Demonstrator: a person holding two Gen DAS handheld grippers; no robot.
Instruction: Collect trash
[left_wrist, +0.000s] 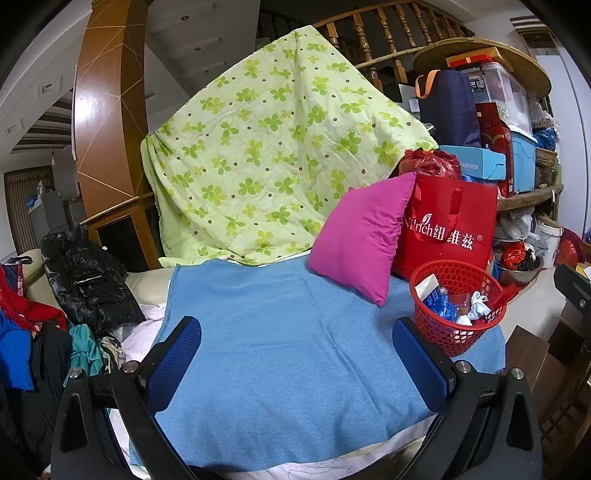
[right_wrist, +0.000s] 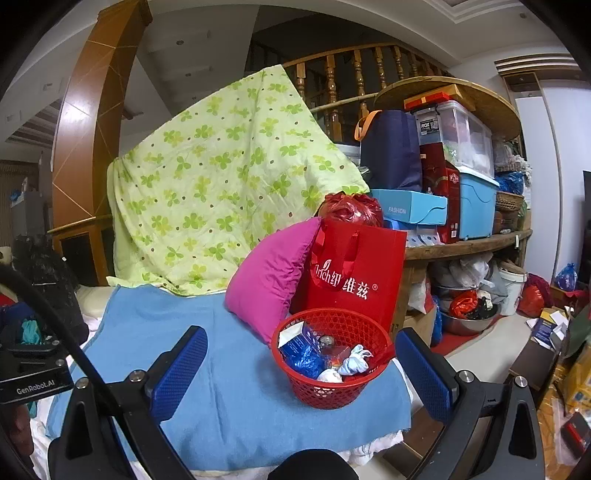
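Red plastic mesh forms the trash basket, which sits on a blue blanket at the sofa's right edge, about one o'clock from the right gripper. It already holds a blue wrapper, white crumpled tissue and a small carton. Both the right gripper and the left gripper hover with fingers spread wide, grasping nothing. No loose trash shows on the blanket, so collecting looks nearly done; a good next move would be scanning the clutter before reaching. Behind the basket, at twelve o'clock, a red gift bag shows white Chinese characters. A light blue box reads "FASHION". The left device's body is labelled "GenRobot.AI".
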